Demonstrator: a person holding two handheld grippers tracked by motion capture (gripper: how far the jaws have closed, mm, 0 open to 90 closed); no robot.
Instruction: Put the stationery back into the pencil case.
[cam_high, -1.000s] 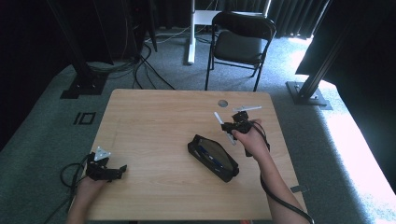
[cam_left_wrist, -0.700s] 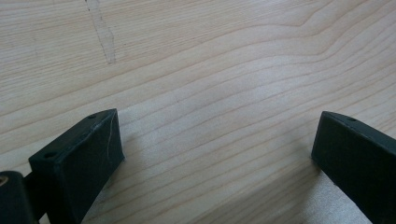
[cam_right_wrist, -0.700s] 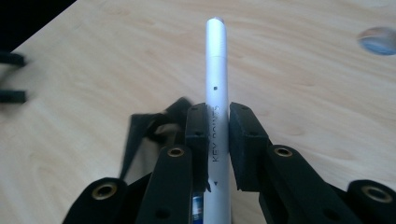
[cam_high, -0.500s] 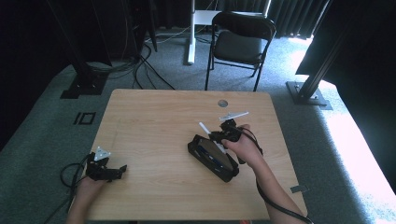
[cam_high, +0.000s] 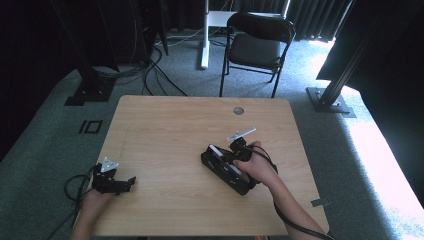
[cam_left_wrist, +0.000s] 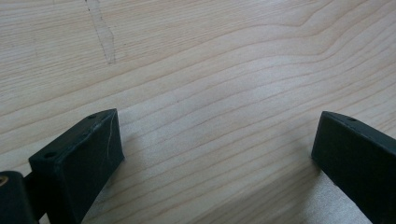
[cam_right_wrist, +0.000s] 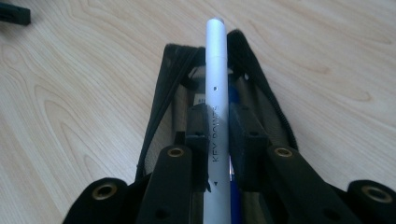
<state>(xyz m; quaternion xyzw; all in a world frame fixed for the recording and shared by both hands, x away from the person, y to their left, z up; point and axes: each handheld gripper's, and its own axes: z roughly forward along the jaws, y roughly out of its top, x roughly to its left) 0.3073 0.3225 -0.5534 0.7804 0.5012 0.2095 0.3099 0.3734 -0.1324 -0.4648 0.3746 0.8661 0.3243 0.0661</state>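
1. A white pen (cam_right_wrist: 218, 93) is held tight between the closed jaws of the right gripper (cam_right_wrist: 218, 140), lengthwise over the open black pencil case (cam_right_wrist: 163, 93).
2. Compared with a second earlier, the pen has been carried from above the bare wood, down and towards the case (cam_high: 227, 170); it is judged that the pen is about to be laid inside, among the other pens already seen there.
3. The left gripper (cam_high: 114, 181) is parked near the table's left front corner, its jaws wide apart with nothing between them, well apart from the case.
4. The case lies right of centre, clear of every table (cam_high: 165, 125) edge, with open wood left all round it.
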